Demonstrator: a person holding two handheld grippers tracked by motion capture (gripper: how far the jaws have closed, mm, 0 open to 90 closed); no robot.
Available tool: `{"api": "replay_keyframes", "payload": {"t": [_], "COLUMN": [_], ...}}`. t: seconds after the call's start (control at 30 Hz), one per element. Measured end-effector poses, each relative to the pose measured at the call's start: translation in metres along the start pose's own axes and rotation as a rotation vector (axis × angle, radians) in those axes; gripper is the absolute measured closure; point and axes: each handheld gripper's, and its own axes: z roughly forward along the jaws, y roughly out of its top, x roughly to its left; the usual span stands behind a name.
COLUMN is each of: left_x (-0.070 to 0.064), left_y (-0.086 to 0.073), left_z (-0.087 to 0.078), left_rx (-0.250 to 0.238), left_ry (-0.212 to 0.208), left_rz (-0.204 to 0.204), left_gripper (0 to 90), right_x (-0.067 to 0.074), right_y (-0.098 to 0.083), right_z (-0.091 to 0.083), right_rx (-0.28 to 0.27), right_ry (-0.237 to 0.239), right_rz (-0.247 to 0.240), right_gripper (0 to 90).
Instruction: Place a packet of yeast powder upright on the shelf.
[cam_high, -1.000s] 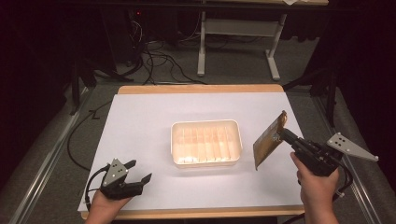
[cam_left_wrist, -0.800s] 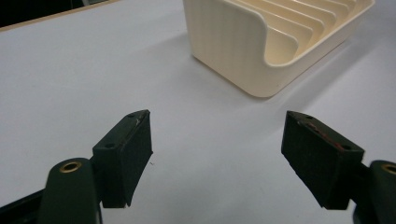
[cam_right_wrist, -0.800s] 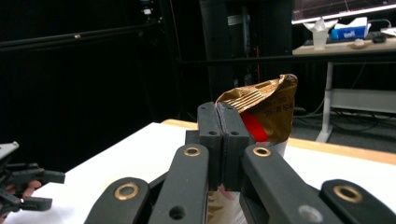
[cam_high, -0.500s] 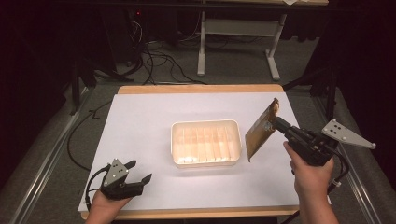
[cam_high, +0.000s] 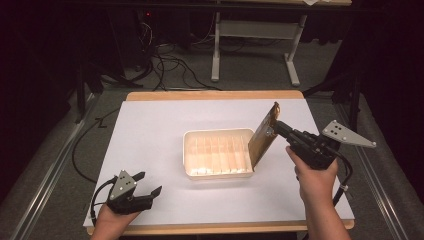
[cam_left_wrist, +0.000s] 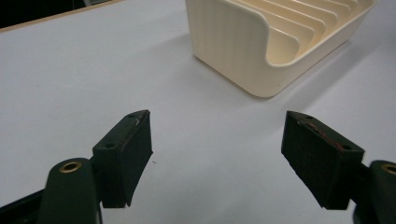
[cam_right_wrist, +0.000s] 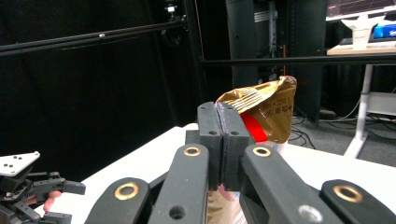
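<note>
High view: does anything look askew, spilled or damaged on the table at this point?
Nothing spilled or broken. The brown packet is crinkled at its top and hangs tilted over the right end of the cream slotted tray, pinched by the right gripper. The left gripper rests open near the table's front edge.

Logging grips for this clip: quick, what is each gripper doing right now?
Left gripper: open, empty, low over the white table.
Right gripper: shut on the brown packet, held beside the slotted cream tray.
</note>
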Motion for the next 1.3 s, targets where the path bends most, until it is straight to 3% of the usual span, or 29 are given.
{"api": "replay_keyframes", "payload": {"t": [0.53,0.9,1.3], "left_x": [0.001,0.001,0.000], "left_y": [0.000,0.000,0.000], "left_z": [-0.001,-0.002,-0.002], "left_rx": [0.000,-0.002,-0.004], "left_ry": [-0.004,-0.004,-0.005], "left_rz": [0.001,0.002,0.002], "left_gripper": [24.9,24.9,24.9], "right_x": [0.002,-0.005,-0.015], "right_y": [-0.006,-0.012,-0.017], "right_z": [0.037,0.058,0.067], "right_rx": [0.041,0.072,0.083], "right_ry": [0.029,0.015,-0.011], "right_rz": [0.011,0.027,0.040], "right_gripper": [90.0,90.0,90.0]}}
